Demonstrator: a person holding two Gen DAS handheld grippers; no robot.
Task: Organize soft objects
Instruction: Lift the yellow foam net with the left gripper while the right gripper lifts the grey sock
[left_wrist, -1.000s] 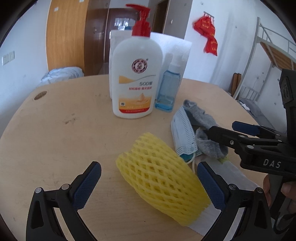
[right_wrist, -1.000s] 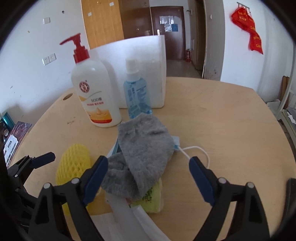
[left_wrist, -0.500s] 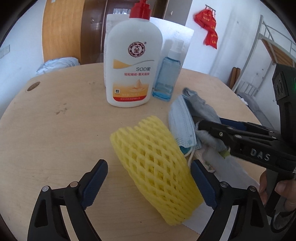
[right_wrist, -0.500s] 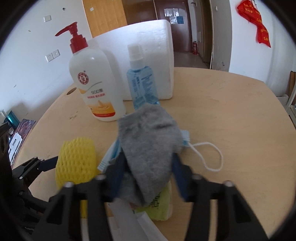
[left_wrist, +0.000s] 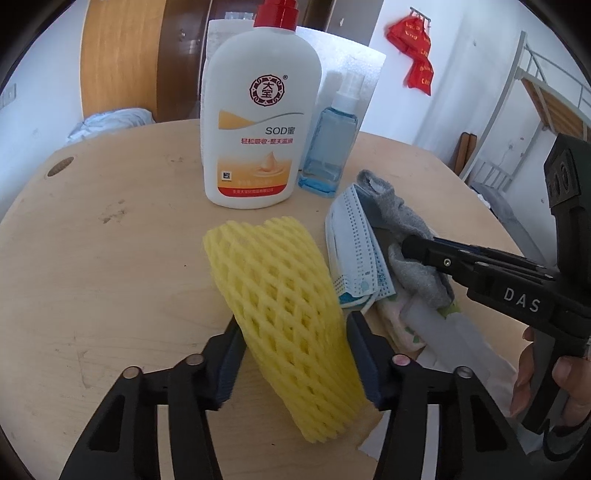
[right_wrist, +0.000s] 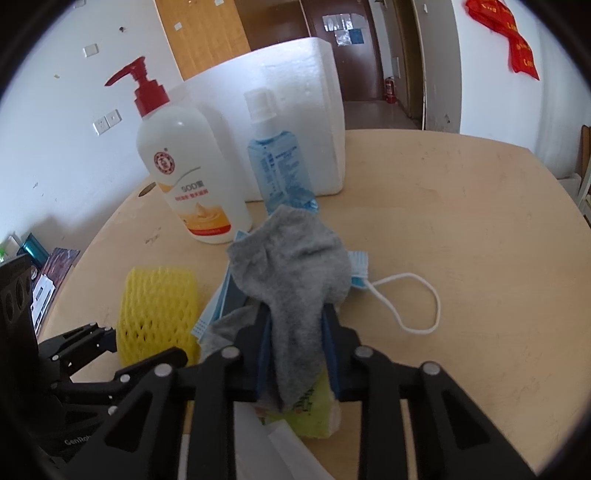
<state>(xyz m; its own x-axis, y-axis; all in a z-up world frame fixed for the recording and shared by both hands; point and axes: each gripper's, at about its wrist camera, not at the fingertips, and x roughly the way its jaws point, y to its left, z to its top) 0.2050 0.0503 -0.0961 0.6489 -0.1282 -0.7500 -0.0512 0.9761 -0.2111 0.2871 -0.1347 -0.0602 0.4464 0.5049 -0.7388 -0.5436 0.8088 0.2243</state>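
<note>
**Both tools clamped on soft items**

Now the left tool (left_wrist: 291, 354) pinches the yellow foam net (left_wrist: 284, 295) near its close end, blue-padded fingers (left_wrist: 229, 363) pressed into both sides so the mesh bulges between them. The net lies on the wooden bench (left_wrist: 110, 258), in front of the white lotion bottle (left_wrist: 258, 122) with its red pump.

The right tool (right_wrist: 295, 354) is squeezed onto the grey sock (right_wrist: 295, 273), which rises between its fingers and drapes over a blue face mask (right_wrist: 218, 306). The mask's white ear loop (right_wrist: 413, 302) trails to the right on the bench. Under the sock sits a yellow-green packet (right_wrist: 314, 413). A blue spray bottle (right_wrist: 280, 166) stands beside the lotion bottle, with a white foam box (right_wrist: 295, 92) behind both.
</note>
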